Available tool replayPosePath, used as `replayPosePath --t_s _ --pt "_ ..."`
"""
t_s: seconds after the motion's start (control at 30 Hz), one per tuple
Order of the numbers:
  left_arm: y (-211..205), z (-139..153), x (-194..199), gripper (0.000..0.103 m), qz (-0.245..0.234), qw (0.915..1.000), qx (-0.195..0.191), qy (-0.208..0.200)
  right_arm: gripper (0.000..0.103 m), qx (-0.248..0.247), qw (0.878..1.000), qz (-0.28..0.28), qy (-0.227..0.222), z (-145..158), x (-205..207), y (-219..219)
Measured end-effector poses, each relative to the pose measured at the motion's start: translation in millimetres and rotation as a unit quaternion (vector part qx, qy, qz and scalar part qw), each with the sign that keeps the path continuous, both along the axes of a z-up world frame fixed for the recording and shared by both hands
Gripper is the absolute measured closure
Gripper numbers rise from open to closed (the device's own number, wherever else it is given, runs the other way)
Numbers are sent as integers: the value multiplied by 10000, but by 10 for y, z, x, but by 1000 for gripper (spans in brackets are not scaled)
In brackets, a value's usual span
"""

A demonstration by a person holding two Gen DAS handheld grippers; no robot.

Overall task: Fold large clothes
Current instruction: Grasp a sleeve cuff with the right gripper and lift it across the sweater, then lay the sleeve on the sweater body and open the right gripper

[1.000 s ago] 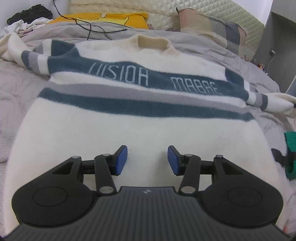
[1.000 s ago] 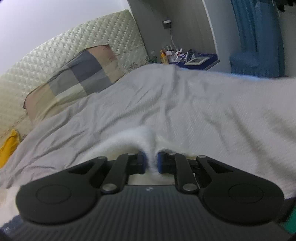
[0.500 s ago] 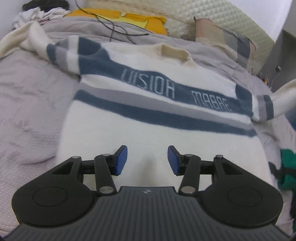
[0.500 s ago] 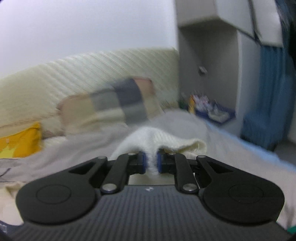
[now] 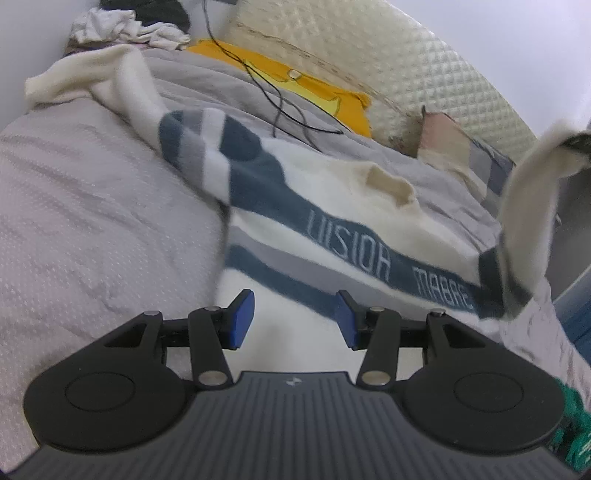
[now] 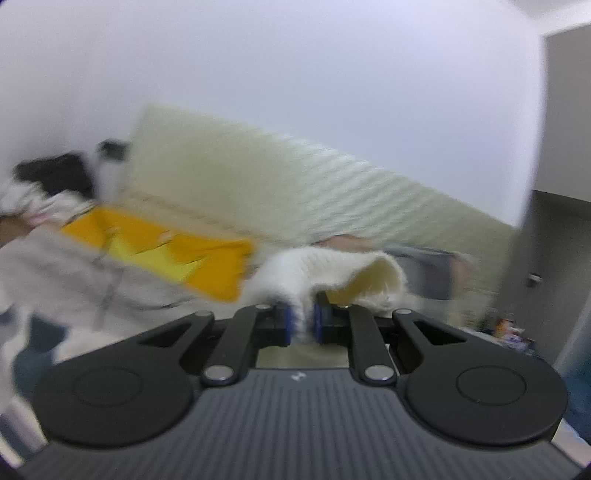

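On the bed [image 5: 92, 221], over its grey cover, a cream sweater [image 5: 332, 206] with blue and grey stripes lies face up, its lettered blue band running across the chest and its collar toward the quilted headboard [image 5: 406, 85]. One sleeve [image 5: 140, 96] stretches away to the far left corner of the bed, its cream cuff end crumpled near a heap of clothes [image 5: 125, 26] by the wall. The other sleeve [image 5: 528, 206] is lifted off the cover at the right edge of the left wrist view, rising from the striped shoulder up into the air.

Low over the plain cream body of the sweater, the left tool [image 5: 293, 319] hangs with its blue pads well apart and nothing between them; it is released and touches no cloth that can be made out.

Close before the right wrist camera, the right tool [image 6: 302, 319] is clenched on the cream cuff of the lifted sleeve [image 6: 332, 273]: the knit is pinched between the two blue pads and bulges out above and ahead of them, folding over to the right. That view is blurred, and behind the cuff it shows a yellow pillow [image 6: 166, 254], the headboard [image 6: 295, 192] and a white wall.

A black cable [image 5: 280, 99] trails across the yellow pillow [image 5: 295, 88] and the cover beyond the sweater's collar, and a checked pillow [image 5: 465, 147] leans at the headboard to the right.
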State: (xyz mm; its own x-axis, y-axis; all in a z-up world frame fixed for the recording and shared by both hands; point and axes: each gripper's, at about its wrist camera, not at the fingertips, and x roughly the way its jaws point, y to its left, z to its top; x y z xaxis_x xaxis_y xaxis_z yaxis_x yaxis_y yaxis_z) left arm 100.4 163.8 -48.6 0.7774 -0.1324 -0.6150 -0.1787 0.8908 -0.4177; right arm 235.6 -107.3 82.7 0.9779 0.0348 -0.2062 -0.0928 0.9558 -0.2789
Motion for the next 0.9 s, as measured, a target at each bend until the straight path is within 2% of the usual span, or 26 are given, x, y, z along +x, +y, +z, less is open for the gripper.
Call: replayPosePath --t_s 0.17,0.2,0.33,0.47,0.6,0.7,0.77,0.8,0.83,0.87,0.9 --pt "222 -84 92 49 214 9994 -277 -6 88 49 9967 545 593 -789 -49 762" --pt "271 -114 114 49 271 9990 -353 14 88 85 9950 615 789 -995 -55 865" --pt "367 -197 168 49 302 9978 -589 35 87 52 9874 759 1384 -1510 -100 1154" --pt "391 -194 154 49 346 9962 -742 -290 84 124 9804 877 1758 -1634 -138 1185" --pt "374 -182 172 49 364 9954 -752 -475 77 472 9708 1103 2076 -1594 -273 979" --pt "279 -192 200 49 162 9961 -719 -484 71 895 9623 1273 2231 -1594 -402 720" --pt "182 -187 215 49 15 9971 -570 -512 62 1100 9580 1363 2269 -1618 -490 570" --pt "129 -180 215 48 -58 9974 -482 -537 43 1180 9568 1415 2251 -1619 -548 481" --pt "80 -175 212 48 -124 9975 -403 -559 15 1258 9549 1506 2231 -1629 -601 403" --pt "35 -176 212 48 -184 9976 -344 -580 10 1348 9533 1608 2172 -1635 -657 335" --pt "-8 -181 209 48 -235 9975 -307 -586 12 1425 9525 1708 2079 -1641 -725 267"
